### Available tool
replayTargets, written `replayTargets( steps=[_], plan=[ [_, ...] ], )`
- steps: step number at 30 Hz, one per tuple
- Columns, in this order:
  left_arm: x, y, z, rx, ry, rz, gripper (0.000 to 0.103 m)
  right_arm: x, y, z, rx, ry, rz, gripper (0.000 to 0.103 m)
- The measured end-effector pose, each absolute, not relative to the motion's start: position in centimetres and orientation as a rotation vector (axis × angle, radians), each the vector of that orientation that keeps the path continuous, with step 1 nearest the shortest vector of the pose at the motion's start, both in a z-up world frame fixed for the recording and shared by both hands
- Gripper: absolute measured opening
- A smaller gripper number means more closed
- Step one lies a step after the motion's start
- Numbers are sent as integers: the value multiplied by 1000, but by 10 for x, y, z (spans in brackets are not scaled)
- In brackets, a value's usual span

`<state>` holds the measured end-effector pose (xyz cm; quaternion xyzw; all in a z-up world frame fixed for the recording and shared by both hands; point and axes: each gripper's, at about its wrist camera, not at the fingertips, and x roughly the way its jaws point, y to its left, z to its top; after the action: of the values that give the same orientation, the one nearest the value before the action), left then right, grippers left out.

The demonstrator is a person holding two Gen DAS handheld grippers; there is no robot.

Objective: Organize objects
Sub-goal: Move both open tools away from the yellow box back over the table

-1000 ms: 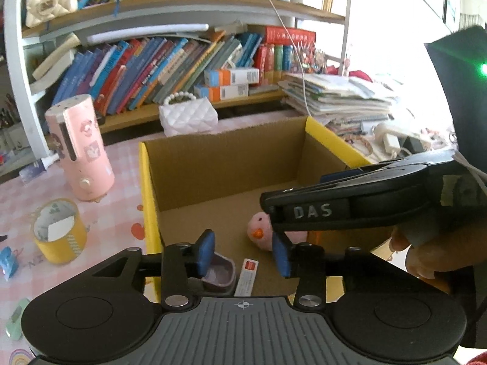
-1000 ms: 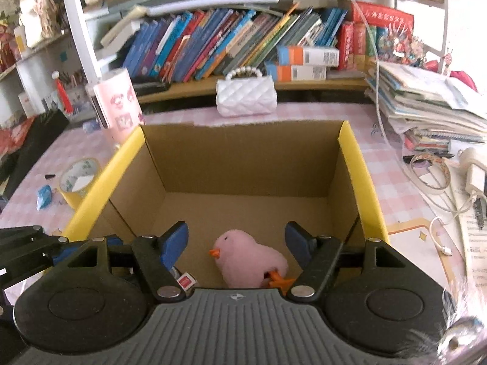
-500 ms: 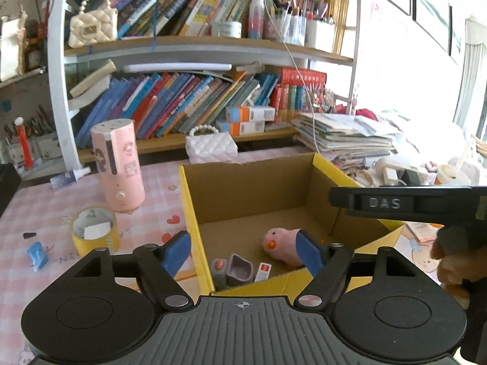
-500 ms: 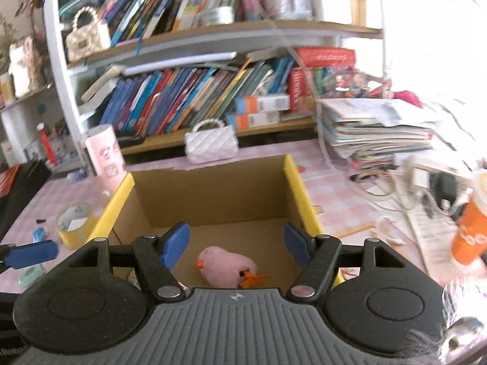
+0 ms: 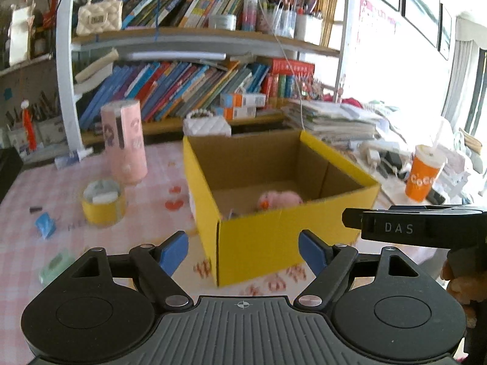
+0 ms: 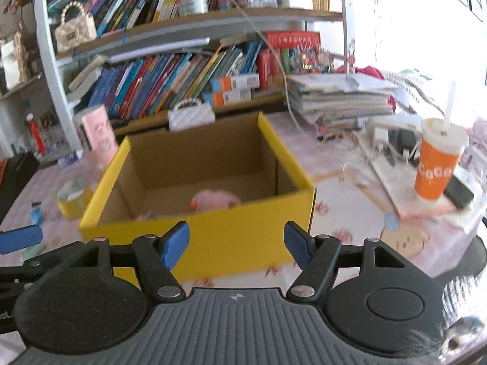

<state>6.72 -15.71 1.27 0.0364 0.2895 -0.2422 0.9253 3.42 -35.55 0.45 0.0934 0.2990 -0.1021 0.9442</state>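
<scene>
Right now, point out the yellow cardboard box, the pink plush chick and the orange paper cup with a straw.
yellow cardboard box (image 5: 258, 240), left wrist view, front outer wall.
pink plush chick (image 5: 281, 198), left wrist view, its body.
orange paper cup (image 6: 433, 176), right wrist view, printed side.

Soft pink plush chick (image 6: 214, 199) half-hidden behind the yellow cardboard box's (image 6: 243, 237) near wall, blurred; small items at nine o'clock unreadable.

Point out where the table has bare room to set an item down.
Bare cloth lies between the yellow box and the tape roll, and between the box and the orange cup. Right of the cup, cables and papers crowd it.
</scene>
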Motion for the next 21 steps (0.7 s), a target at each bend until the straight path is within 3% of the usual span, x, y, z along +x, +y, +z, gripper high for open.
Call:
replayTargets(
  steps=[21],
  plan=[
    [15,-98,-11,102,732,-458,82,-24,-281,-21,182,731,-174,66]
  ],
)
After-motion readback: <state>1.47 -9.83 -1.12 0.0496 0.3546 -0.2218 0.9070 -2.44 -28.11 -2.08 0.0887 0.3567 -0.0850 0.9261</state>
